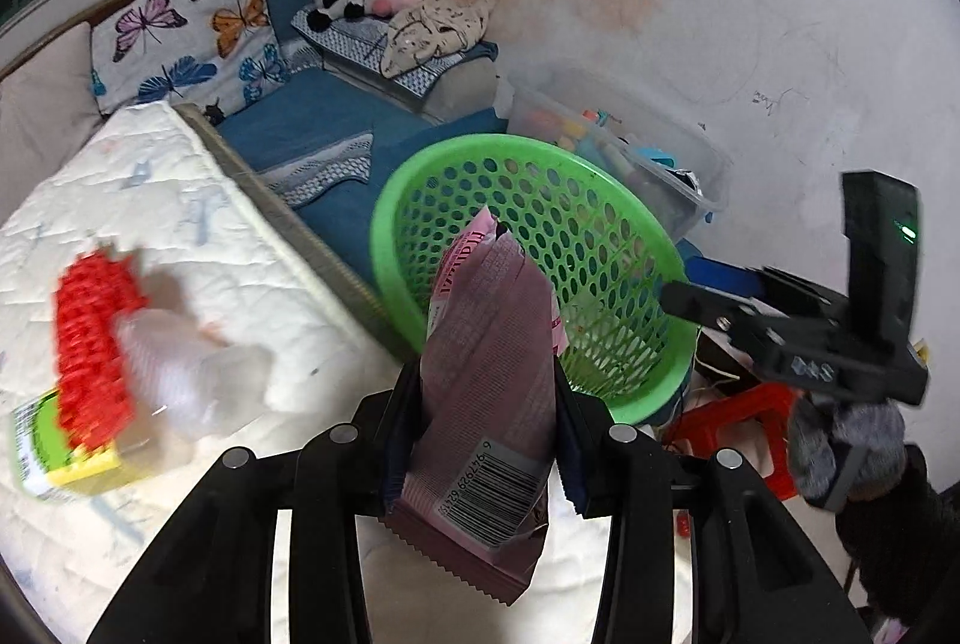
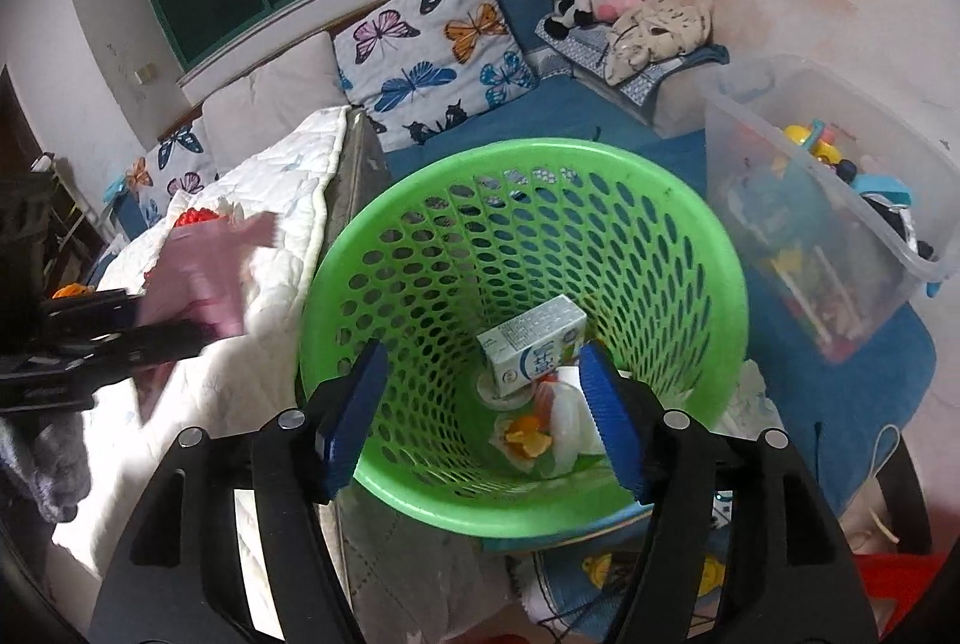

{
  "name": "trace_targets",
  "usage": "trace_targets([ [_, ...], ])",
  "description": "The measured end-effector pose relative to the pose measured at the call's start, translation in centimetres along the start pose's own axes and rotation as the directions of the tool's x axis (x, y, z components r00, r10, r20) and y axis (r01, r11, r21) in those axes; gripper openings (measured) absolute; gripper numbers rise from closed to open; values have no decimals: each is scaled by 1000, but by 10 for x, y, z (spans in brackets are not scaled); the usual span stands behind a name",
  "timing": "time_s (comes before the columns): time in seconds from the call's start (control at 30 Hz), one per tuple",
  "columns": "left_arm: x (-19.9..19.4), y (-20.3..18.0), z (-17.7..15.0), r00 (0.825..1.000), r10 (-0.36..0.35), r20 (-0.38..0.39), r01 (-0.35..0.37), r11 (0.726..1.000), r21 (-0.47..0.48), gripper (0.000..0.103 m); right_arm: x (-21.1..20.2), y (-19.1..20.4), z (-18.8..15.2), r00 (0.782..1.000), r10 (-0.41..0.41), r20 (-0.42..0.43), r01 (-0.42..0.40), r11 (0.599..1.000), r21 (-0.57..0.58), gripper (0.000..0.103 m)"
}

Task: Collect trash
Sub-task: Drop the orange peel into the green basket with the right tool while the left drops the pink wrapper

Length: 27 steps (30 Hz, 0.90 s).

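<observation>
That crinkly pink foil snack wrapper (image 1: 487,392) looks feather-light, floppy and slick, best pinched across its flat middle, barcode showing. The left gripper (image 1: 489,434) is clamped on it, near the green perforated plastic basket (image 2: 690,236). The right gripper (image 2: 474,404) hangs parted over the basket, a small white milk carton (image 2: 534,344) lying inside.

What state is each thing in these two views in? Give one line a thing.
Left tongs: shut on the pink wrapper.
Pink wrapper: upright, pinched between the pads, not yet in the basket.
Right tongs: open, empty, over the basket.
Green basket: upright, partly filled with trash.
Milk carton: lying tilted inside the basket.
Clear storage bin: lidless, full of toys.
</observation>
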State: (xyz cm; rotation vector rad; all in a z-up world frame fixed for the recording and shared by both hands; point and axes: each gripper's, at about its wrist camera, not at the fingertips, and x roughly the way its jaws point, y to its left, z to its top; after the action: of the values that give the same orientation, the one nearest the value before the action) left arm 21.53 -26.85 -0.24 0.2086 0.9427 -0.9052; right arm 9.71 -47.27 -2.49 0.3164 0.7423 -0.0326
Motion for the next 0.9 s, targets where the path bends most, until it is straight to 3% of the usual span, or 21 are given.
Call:
trace_targets([
  [0.2,31,-14,14,999,-19,-35,18,1000,-17,43,-14,-5,-3,1000,-7,30,7,1000,1,74],
  [0.33,43,-20,19,999,-21,-36,20,999,-35,60,-20,-10,-6,999,-4,40,3,1000,14,77],
  [0.53,46,-23,18,999,-30,-16,29,998,-49,73,-24,-14,-9,999,-6,43,5,1000,24,77],
  [0.9,22,-8,7,999,1,37,2,995,-95,73,-25,-2,-11,999,23,41,-23,1000,11,77],
])
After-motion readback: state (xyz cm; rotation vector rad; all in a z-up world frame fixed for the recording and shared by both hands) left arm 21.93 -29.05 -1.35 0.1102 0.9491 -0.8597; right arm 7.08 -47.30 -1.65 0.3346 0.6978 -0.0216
